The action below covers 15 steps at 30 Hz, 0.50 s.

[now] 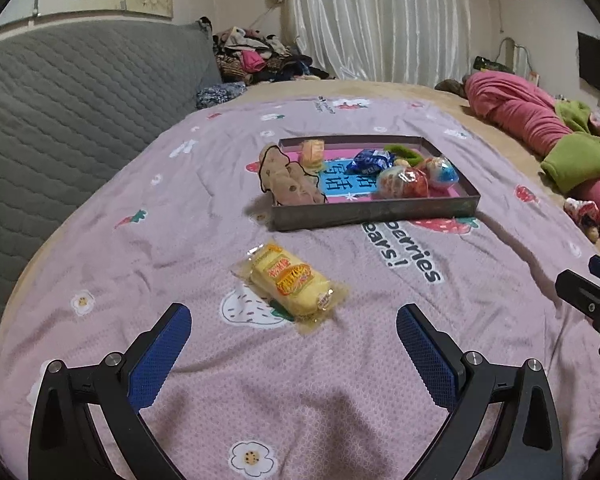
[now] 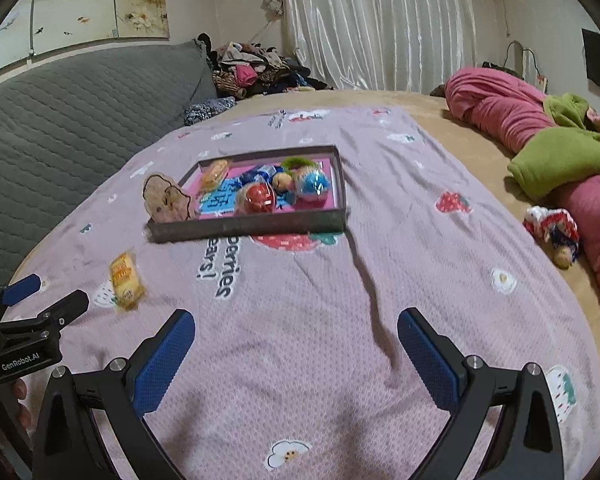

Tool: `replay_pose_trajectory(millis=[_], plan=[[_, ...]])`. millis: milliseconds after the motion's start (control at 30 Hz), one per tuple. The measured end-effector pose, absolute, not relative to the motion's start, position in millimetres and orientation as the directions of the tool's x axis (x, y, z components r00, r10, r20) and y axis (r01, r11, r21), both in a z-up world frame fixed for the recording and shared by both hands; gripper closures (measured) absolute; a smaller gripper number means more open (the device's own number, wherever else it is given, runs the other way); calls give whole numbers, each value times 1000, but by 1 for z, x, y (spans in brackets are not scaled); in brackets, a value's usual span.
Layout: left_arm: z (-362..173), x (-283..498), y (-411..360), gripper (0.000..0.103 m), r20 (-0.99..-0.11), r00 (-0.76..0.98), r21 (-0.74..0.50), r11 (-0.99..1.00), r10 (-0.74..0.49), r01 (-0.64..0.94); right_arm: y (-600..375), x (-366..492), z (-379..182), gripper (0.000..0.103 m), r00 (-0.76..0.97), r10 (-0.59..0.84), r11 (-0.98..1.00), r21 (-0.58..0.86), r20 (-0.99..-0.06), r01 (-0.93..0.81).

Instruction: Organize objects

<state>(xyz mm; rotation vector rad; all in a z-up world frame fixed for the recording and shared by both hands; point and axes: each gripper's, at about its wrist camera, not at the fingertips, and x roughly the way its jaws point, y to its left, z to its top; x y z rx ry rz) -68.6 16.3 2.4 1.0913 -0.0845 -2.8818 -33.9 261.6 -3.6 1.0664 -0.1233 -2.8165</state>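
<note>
Your yellow snack cake packet [image 1: 290, 286], clear-wrapped with an orange and red label too small to read, lies on the pink bedspread [image 1: 380, 360] just ahead of your left gripper [image 1: 294, 336], between it and the tray [image 1: 374, 210]. That gripper's blue pads gape wide around nothing. Your right gripper [image 2: 296, 340] is equally wide apart and empty over bare cloth. The bedspread print reads "berries" and "ears!". The tray holds a brown plush toy [image 1: 288, 178] leaning over its near left corner, a blue packet [image 1: 370, 160], a red wrapped ball [image 2: 260, 199] and a blue one [image 2: 314, 186]. Only the right view shows "GenRobot.AI" on the left gripper's body and a small knitted doll [image 2: 552, 228] by the pink blanket [image 2: 500, 108].
</note>
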Motion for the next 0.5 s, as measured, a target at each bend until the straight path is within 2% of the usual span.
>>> replay_pose_trajectory(millis=[300,500], plan=[[-23,-70,2,1,-655,-744,75,-991,-133,111,263,-36,-21,1,-730,-130,-990,125,-671,62],[-30,-73,-3,1,-670,-736,54,-995,-100,86,260,-39,-29,1,-715,-128,-991,118,-687,65]])
